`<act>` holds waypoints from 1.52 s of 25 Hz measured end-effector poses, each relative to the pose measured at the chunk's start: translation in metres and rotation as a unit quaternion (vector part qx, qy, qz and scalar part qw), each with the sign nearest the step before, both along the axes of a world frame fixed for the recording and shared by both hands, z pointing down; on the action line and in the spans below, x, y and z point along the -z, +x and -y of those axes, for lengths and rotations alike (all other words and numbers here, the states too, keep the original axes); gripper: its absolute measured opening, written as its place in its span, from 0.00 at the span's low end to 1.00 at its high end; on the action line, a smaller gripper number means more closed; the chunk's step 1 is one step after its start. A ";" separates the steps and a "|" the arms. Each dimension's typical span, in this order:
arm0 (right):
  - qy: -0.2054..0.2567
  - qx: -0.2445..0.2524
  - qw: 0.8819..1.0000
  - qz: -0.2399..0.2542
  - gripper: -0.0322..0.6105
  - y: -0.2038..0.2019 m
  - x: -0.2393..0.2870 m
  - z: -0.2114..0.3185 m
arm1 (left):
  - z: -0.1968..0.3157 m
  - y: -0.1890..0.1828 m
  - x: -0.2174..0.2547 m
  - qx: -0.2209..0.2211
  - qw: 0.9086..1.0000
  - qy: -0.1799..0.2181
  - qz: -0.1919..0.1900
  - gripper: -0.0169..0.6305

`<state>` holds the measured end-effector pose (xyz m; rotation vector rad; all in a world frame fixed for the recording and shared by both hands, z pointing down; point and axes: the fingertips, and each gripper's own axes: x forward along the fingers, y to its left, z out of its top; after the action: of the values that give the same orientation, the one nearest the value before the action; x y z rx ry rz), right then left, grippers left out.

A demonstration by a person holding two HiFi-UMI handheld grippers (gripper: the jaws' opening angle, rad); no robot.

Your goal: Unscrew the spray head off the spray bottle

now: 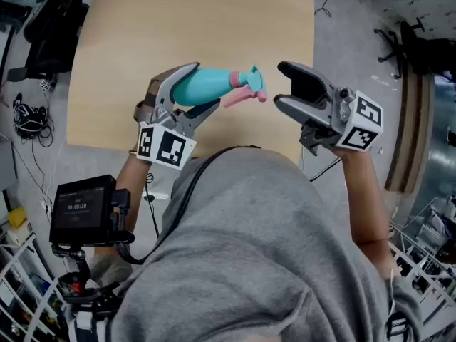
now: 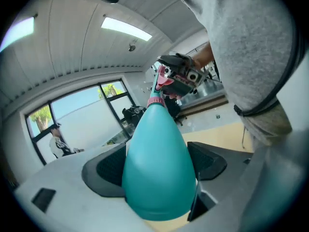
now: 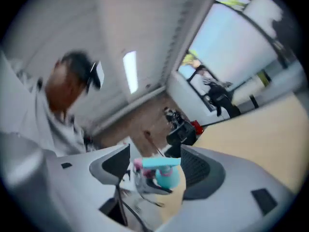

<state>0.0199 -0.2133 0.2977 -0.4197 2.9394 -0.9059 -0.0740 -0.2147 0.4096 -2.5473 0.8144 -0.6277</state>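
We are clamping the teal spray bottle (image 1: 187,89) in our left tongs (image 1: 205,86) above the worktop's (image 1: 178,27) near edge, while our right tongs (image 1: 285,84) are standing open just beside its pink-and-teal spray head (image 1: 248,84), gripping nothing.

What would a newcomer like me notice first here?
A bright teal spray bottle, clamped in the left gripper over a pale wooden table, its pink-and-teal spray head pointing at the right gripper. That gripper hangs just short of the head, jaws open and empty.
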 end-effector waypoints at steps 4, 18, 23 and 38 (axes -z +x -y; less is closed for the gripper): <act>-0.207 -0.087 0.965 0.138 0.53 0.026 -0.010 0.028 | -0.001 -0.002 0.006 0.014 0.992 0.096 0.086 0.64; -0.064 0.097 0.980 -0.163 0.19 -0.028 -0.035 -0.022 | -0.019 0.019 0.004 -0.066 0.997 0.013 0.048 0.64; 0.198 0.257 0.881 -0.344 0.19 -0.045 -0.030 -0.058 | -0.045 0.028 -0.013 -0.167 0.982 -0.091 0.010 0.64; 0.446 0.526 0.579 -0.435 0.19 -0.048 -0.051 -0.112 | -0.082 0.051 -0.046 -0.276 0.950 -0.142 0.024 0.64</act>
<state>-0.0286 -0.1011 0.3483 1.4476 3.6380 1.4520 -0.0228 -0.1329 0.4556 -2.8147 -0.0314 -0.6472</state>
